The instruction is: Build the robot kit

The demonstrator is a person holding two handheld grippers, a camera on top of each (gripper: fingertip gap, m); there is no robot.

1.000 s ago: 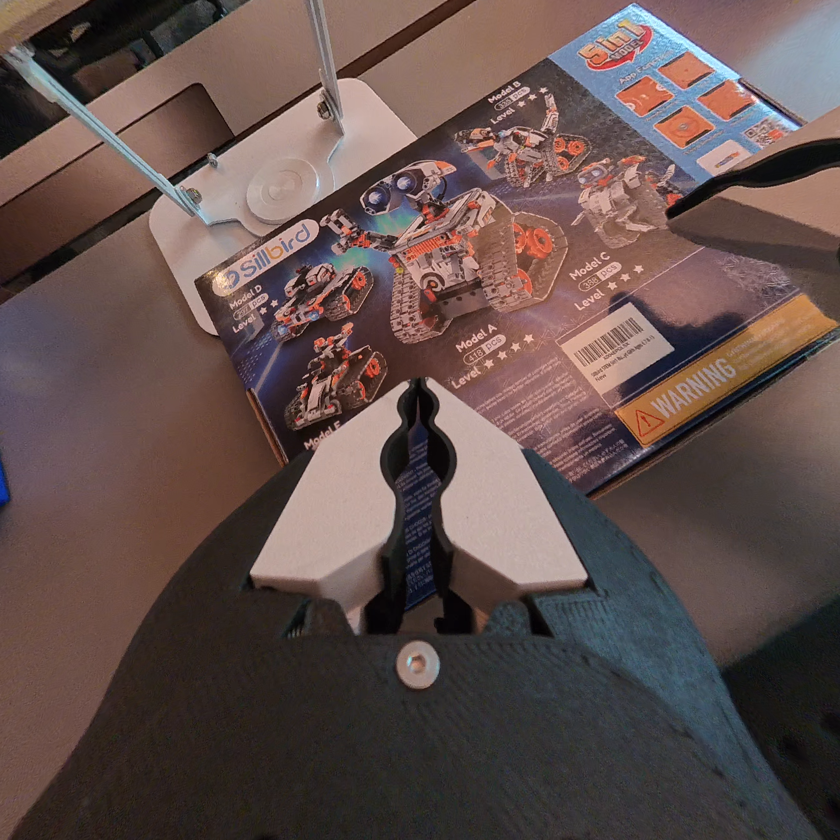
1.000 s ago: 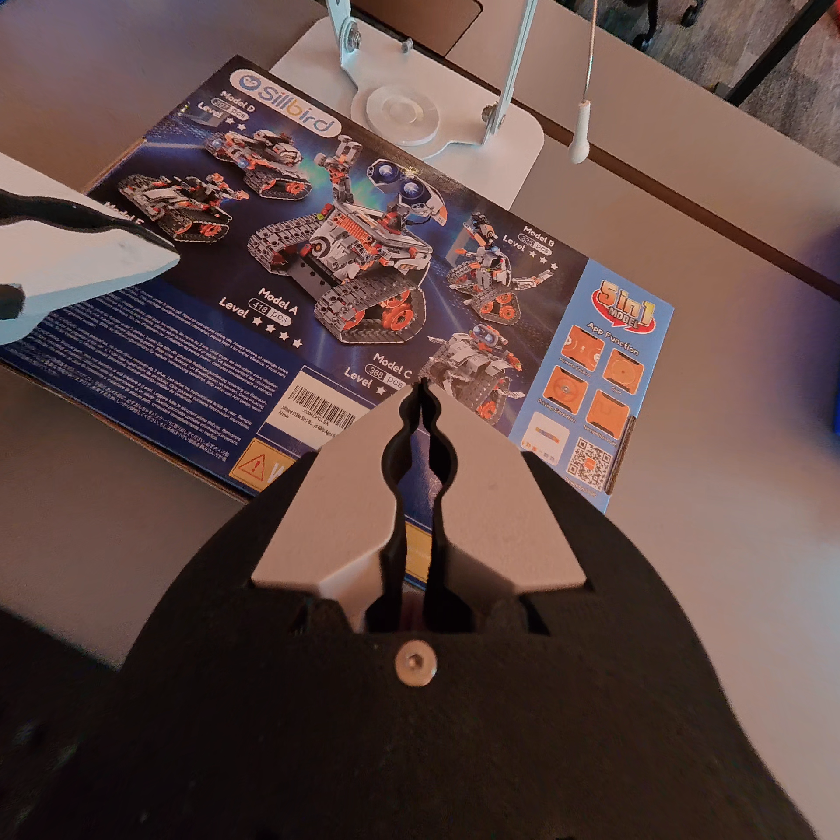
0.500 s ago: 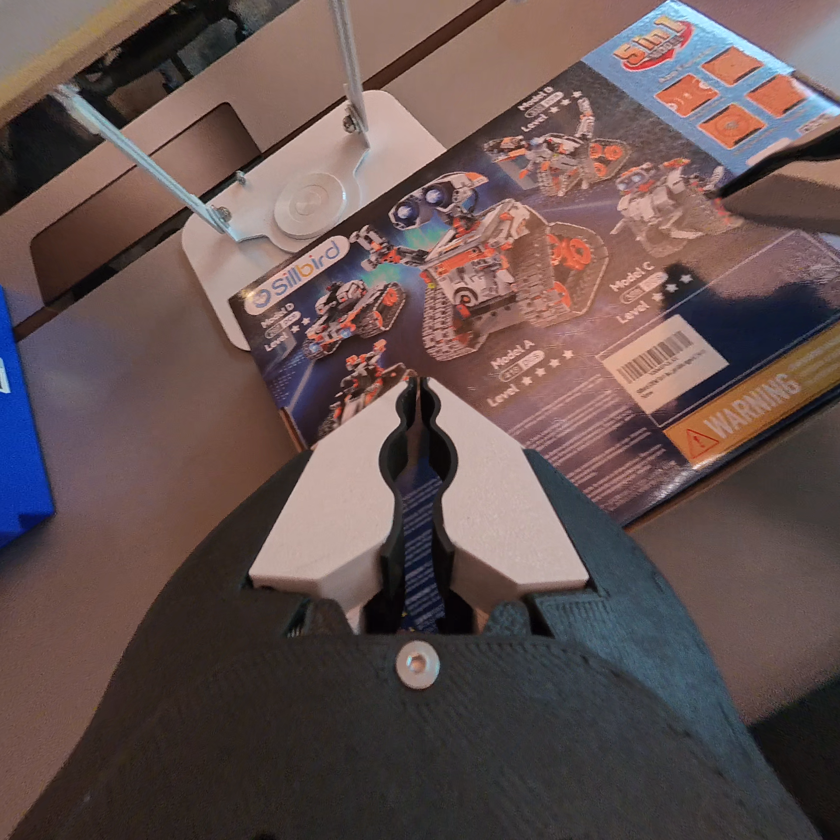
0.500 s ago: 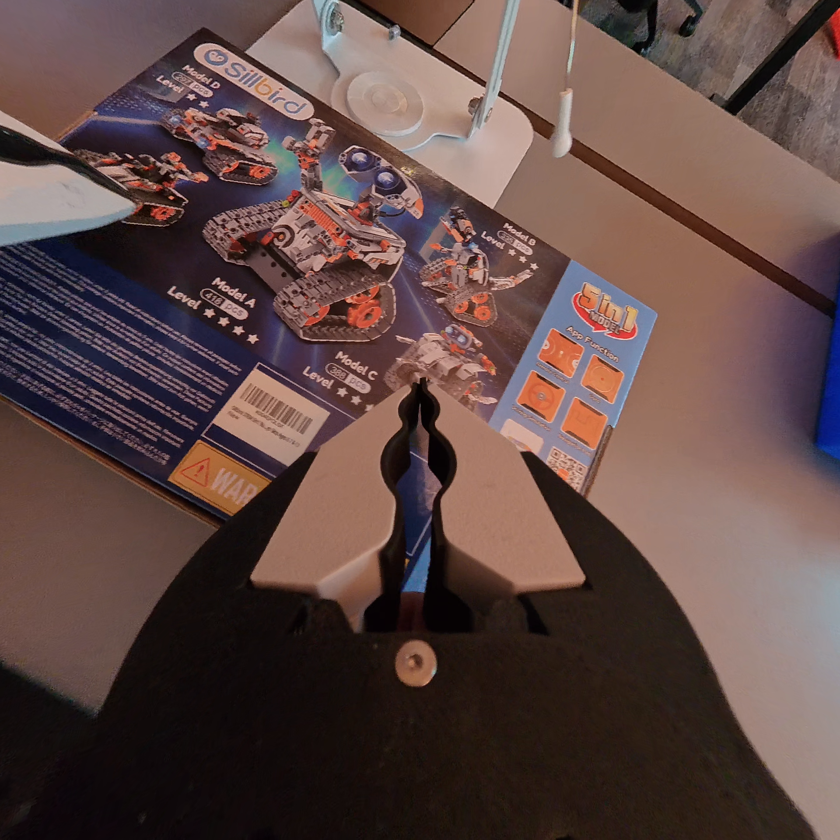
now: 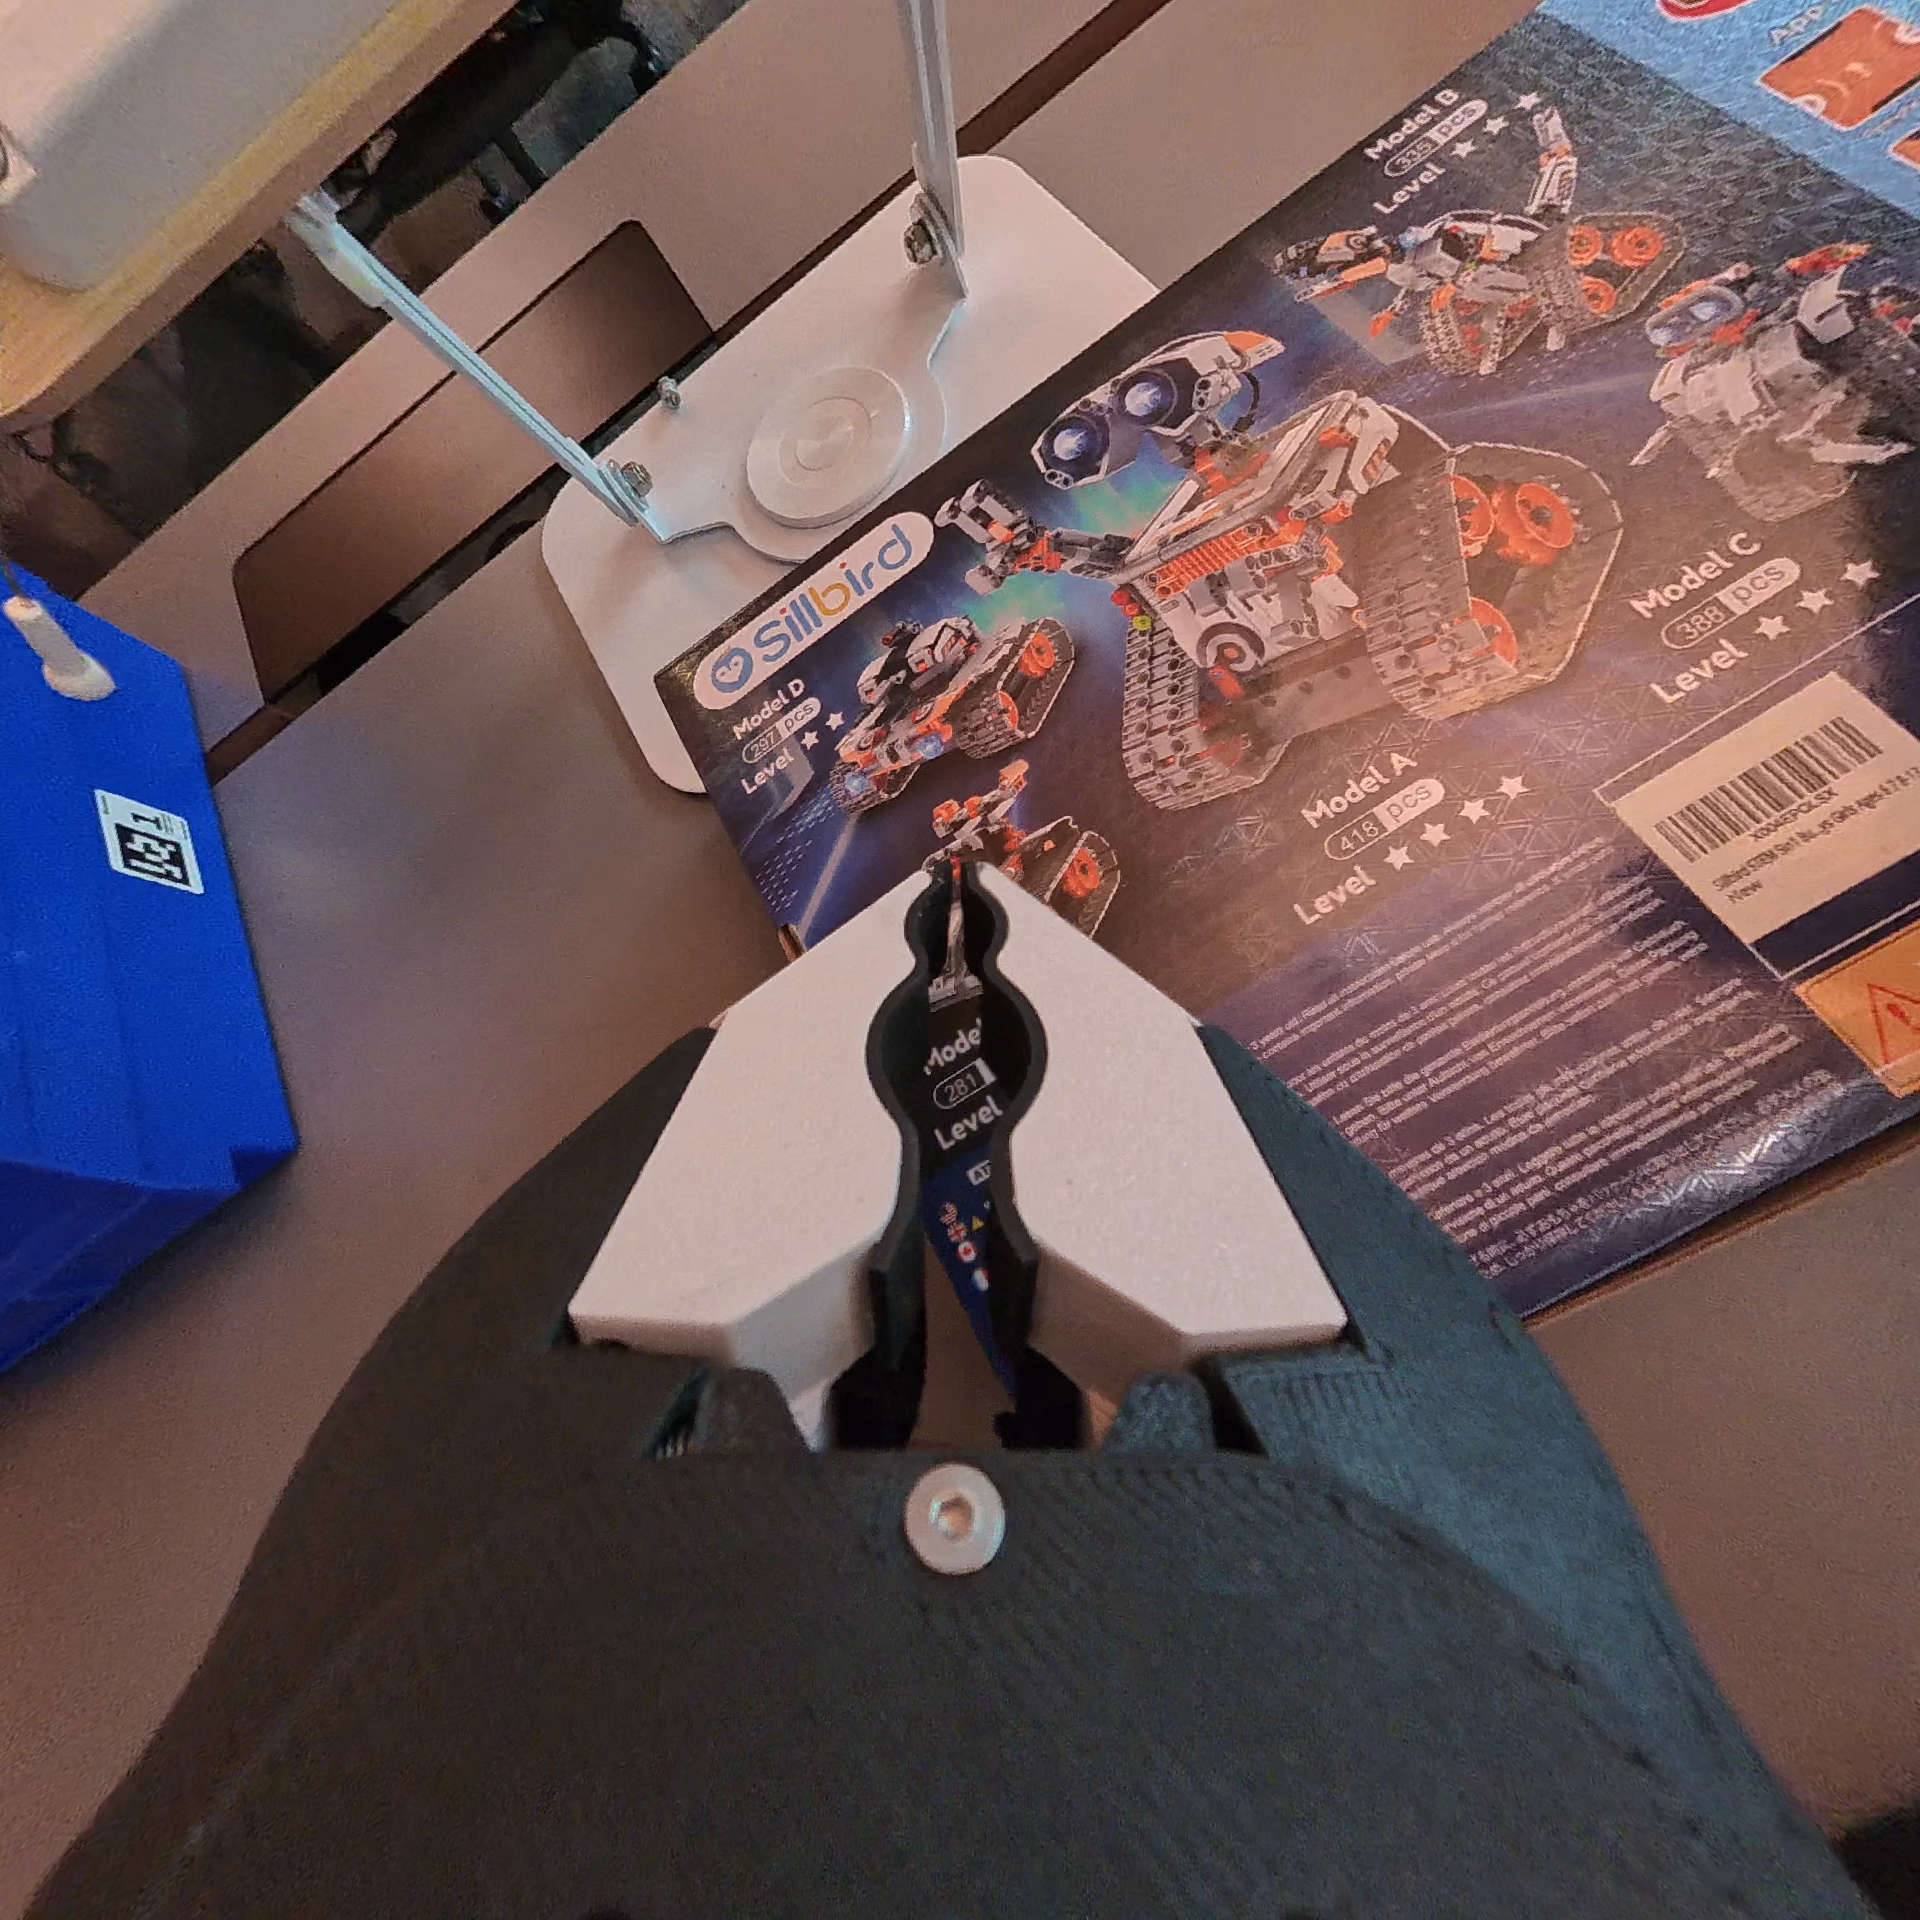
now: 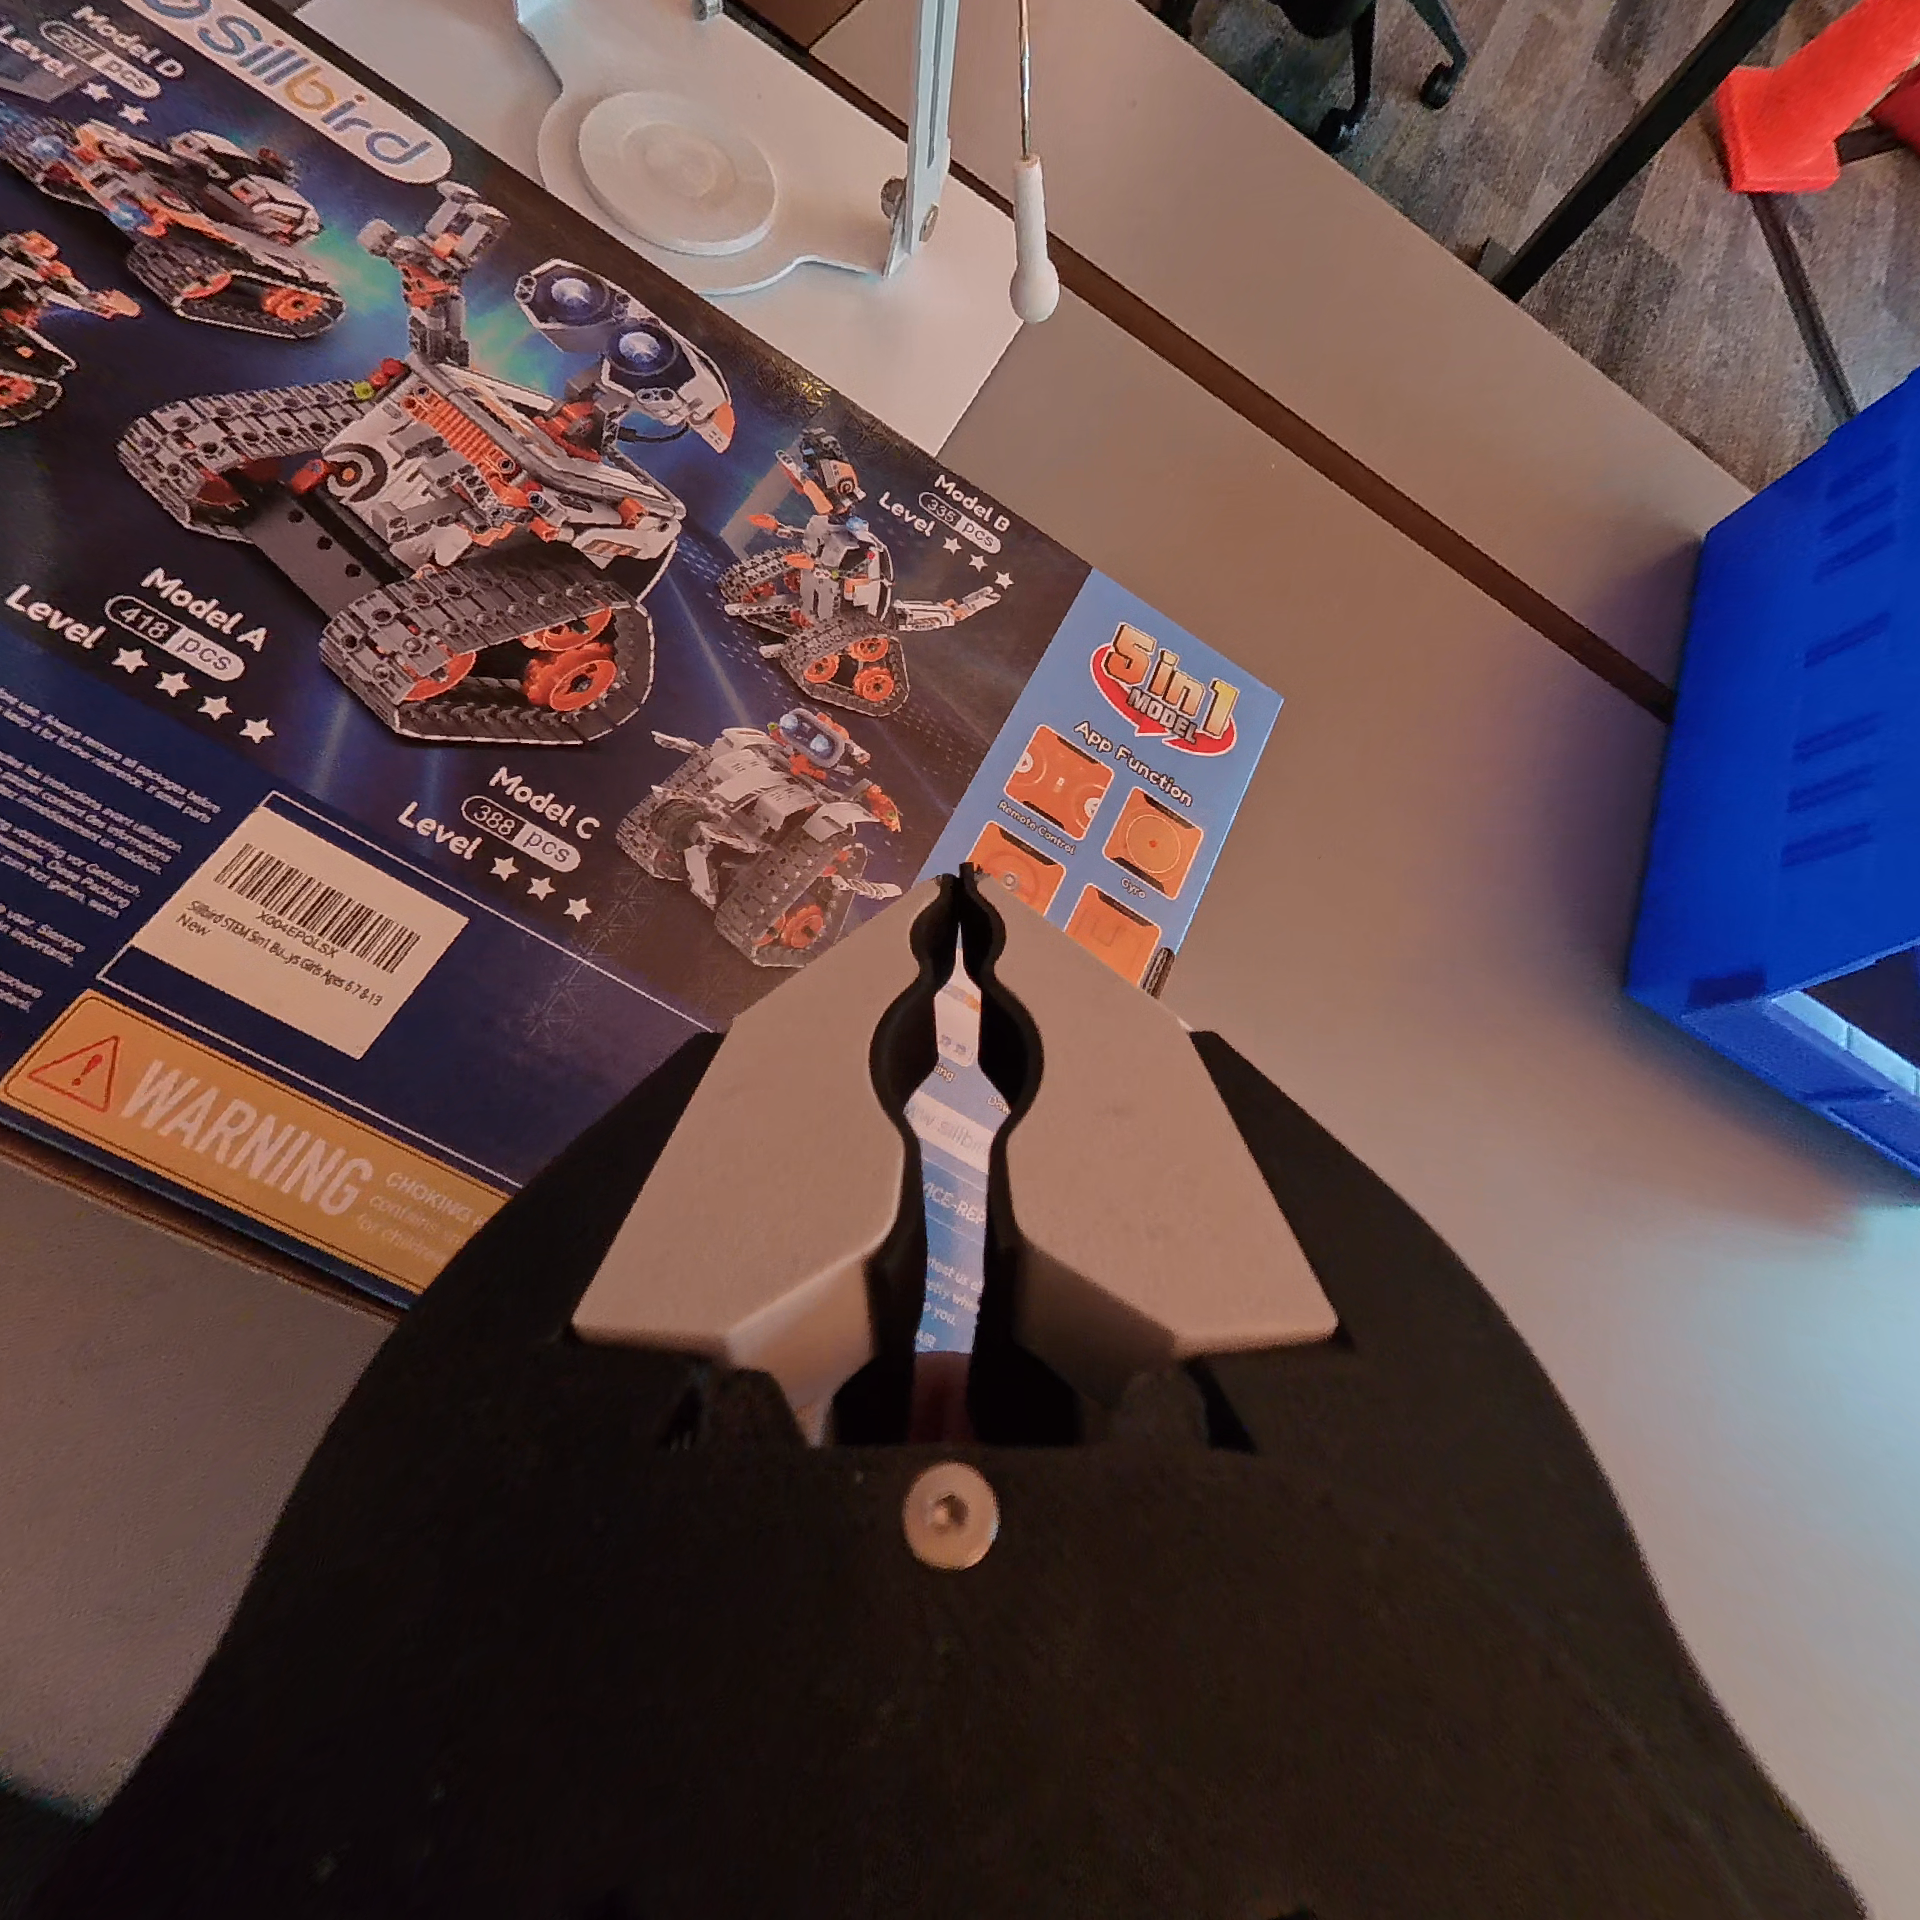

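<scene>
Both grippers hang above one flat toy box lying printed face up on a beige table (image 5: 447, 935). Left gripper (image 5: 958, 881): jaws together, tips meeting, nothing between them; it sits over the box (image 5: 1455, 727) at its near left corner, not visibly touching it. Right gripper (image 6: 961, 878): jaws likewise closed on nothing, poised over the box (image 6: 416, 623) at its right end, above the light-blue side panel (image 6: 1132, 769) with orange square icons; contact cannot be told. Neither view shows the other gripper. Box face is dark blue, with pictures of grey-and-orange tracked brick robots, a white barcode sticker (image 6: 296, 925) and an orange-yellow warning strip (image 6: 239, 1143) along the near edge; a logo and printed captions are legible but not transcribed here. Far edge of the box lies over a white stand base (image 5: 831, 343) carrying slanted metal struts. Left view only: a blue bin (image 5: 114, 935) at left, well apart from the box, bearing a small white square marker tag (image 5: 151, 842). Right view only: a blue bin (image 6: 1808, 748) at right, a white-tipped hanging rod (image 6: 1034, 229), grey carpet and an orange object (image 6: 1808, 94) beyond the table.
</scene>
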